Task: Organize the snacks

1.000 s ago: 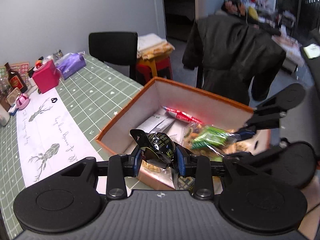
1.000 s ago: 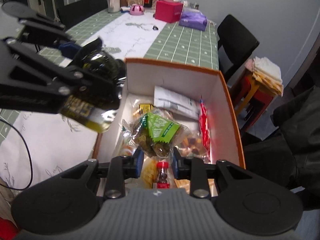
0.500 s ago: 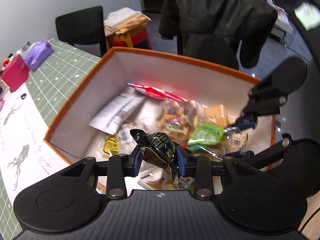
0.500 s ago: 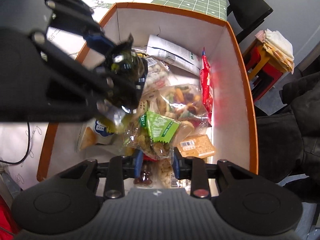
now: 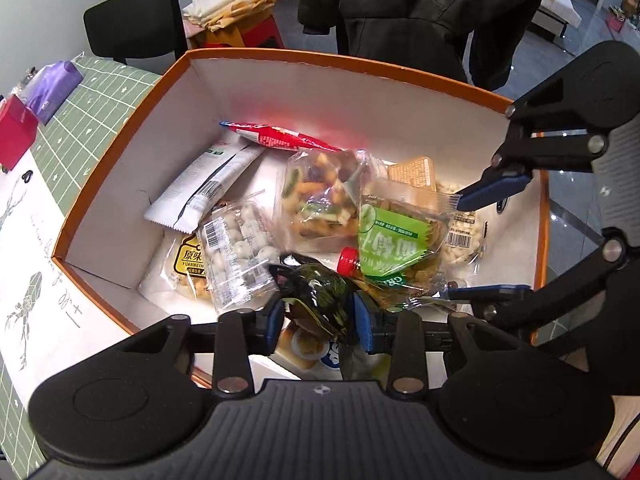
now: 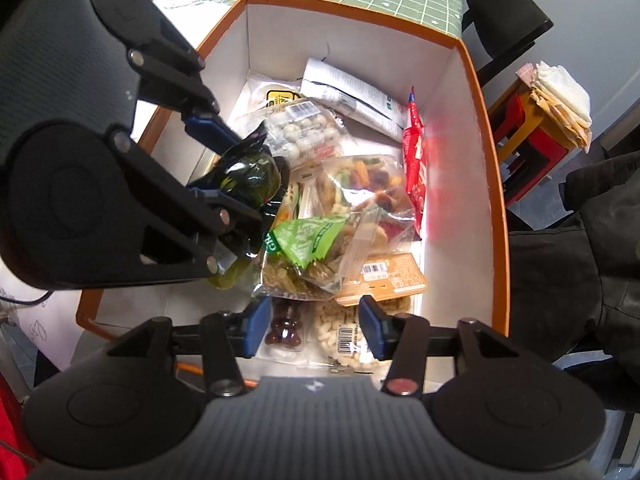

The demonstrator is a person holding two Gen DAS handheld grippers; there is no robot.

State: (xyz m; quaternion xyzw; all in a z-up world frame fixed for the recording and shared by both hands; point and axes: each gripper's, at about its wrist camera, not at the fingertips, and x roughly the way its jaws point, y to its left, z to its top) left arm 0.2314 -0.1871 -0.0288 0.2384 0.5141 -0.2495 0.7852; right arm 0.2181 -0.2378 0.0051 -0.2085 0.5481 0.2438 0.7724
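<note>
A black foil snack packet [image 5: 320, 300] is clamped in the left gripper [image 5: 318, 316] above the orange-rimmed box [image 5: 320, 60]. A green-labelled packet [image 6: 308, 248] is seen lying free beyond the spread fingers of the right gripper [image 6: 316, 320]. The box is set on a green grid tablecloth [image 5: 100, 96]. A black chair [image 5: 132, 24] and dark coat [image 5: 420, 4] are noted beyond.

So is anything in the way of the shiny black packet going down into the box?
Nothing blocks it. The left tongs hold the black packet above the open orange box, which has no lid. Other snacks, like the green-label bag, already cover the bottom, so it would likely land on them.
</note>
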